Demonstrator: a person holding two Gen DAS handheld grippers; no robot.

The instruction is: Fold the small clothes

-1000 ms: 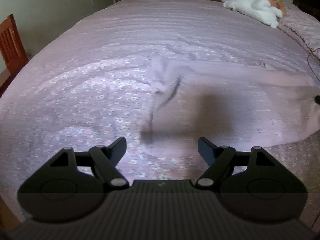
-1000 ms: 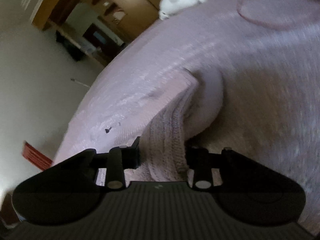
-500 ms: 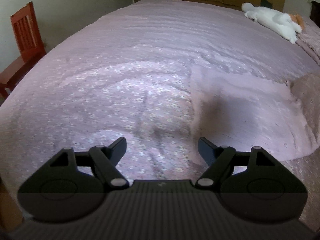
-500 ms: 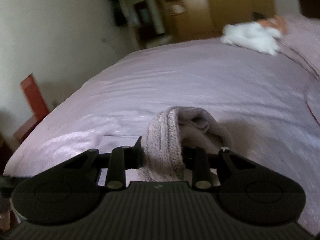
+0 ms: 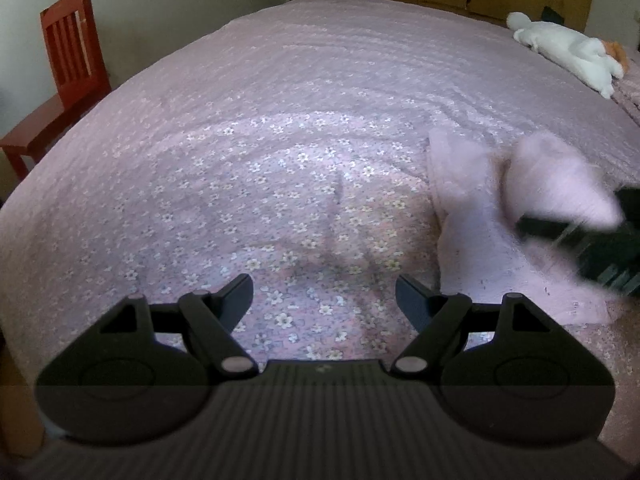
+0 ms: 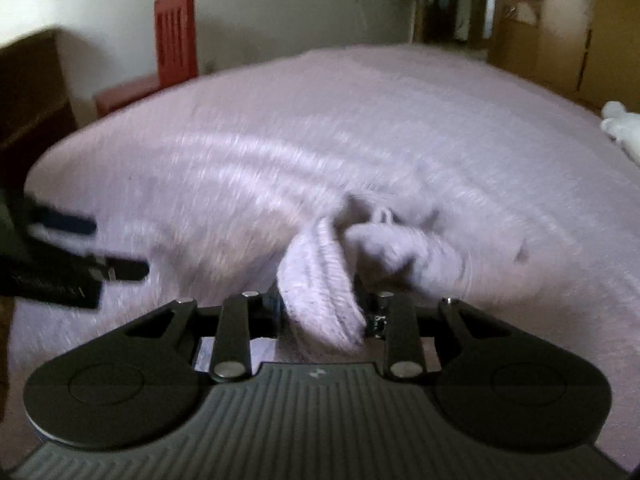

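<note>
Hovering over the floral bedspread [image 5: 280,184] with jaws wide apart and nothing between them: left gripper [image 5: 324,294]. Lying rightward on the bed, partly flat, partly lifted: pale pink knit garment [image 5: 480,248]. Clamped on its ribbed edge, carrying it leftward across itself: right gripper [image 6: 320,312]. Likely mid-fold; next, laying that edge down squarely, then letting go.

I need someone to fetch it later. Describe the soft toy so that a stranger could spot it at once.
Start from the big bed with the pink flowered cover, which fills most of the room. Look to its far right corner, by the wooden cupboards: the soft toy lies there on its side. It is white and fluffy with an orange patch at one end, unlike the pale pink knitted garment nearer the grippers.
</note>
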